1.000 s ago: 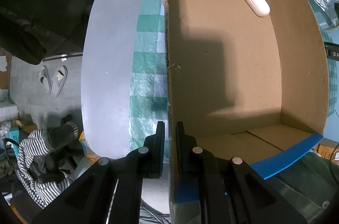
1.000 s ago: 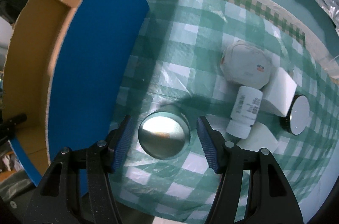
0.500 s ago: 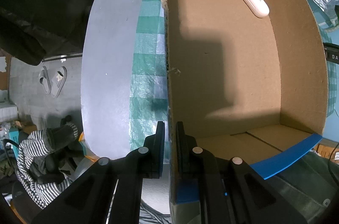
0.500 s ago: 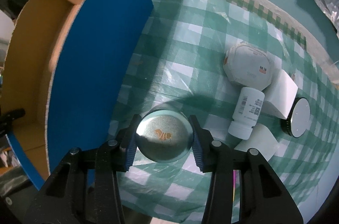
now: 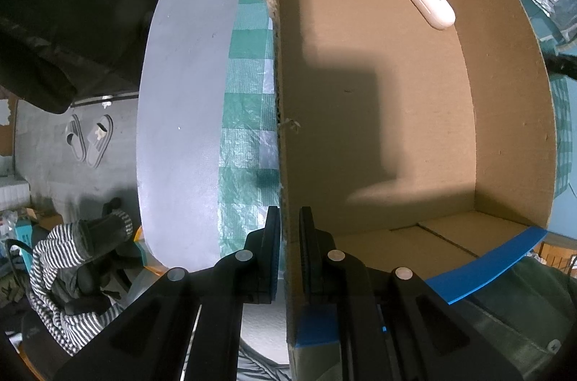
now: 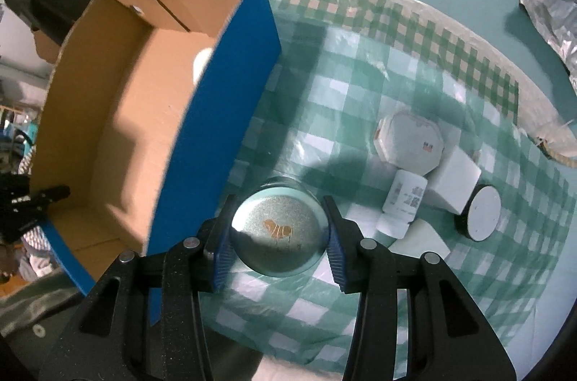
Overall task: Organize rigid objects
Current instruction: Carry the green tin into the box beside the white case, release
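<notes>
Two grippers busy: right gripper [image 6: 277, 233] clamps round tin [image 6: 278, 229] over the checked cloth [image 6: 346, 85], just beside box [image 6: 216, 114]. Left gripper [image 5: 289, 236] pinches box wall [image 5: 279, 114], jaws narrow. White case [image 5: 428, 0] sits in box's far corner.

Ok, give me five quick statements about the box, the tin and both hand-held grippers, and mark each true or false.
1. The right hand-held gripper is clamped on the round tin. True.
2. The cardboard box holds nothing. False: a white oval case lies in it.
3. The left hand-held gripper pinches the box's side wall. True.
4. The white pill bottle stands upright. False: it lies on its side.
5. The tin is already inside the box. False: it is over the checked cloth.
</notes>
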The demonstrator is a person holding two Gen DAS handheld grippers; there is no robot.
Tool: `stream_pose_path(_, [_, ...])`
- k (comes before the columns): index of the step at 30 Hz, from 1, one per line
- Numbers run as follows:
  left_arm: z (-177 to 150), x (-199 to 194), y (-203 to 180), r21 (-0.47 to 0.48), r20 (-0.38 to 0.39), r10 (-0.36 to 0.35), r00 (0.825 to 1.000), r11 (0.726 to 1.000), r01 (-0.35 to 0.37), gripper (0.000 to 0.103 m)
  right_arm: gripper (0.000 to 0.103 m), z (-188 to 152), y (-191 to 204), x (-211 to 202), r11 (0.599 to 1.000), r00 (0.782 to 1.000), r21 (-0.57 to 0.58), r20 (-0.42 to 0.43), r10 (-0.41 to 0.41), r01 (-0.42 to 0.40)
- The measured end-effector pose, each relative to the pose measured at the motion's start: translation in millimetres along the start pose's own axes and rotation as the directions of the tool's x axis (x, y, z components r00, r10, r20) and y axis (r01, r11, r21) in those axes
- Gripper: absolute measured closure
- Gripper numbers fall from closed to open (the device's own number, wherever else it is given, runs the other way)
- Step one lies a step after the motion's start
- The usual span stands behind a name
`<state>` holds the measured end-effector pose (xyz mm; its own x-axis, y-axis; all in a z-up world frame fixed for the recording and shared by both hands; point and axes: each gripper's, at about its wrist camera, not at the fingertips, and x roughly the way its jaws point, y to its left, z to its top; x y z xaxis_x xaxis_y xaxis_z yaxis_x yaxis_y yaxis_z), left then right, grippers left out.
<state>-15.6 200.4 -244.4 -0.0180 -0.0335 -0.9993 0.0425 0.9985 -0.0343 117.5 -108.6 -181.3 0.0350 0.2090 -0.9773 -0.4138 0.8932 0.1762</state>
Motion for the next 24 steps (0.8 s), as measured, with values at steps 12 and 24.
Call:
stream_pose_path(12, [2,-1,-2,0.003,0.000,0.001,1.000,1.000,-0.001,0.093,0.059,35,19,-38,0.998,0.998,-0.057,0.052,0.036,-0.033])
stream_pose_path(24, [1,-3,-7,0.008,0.000,0.008,1.000,1.000,-0.008,0.093,0.059,88,55,-42,0.986,0.996,-0.168,0.087,0.032,-0.017])
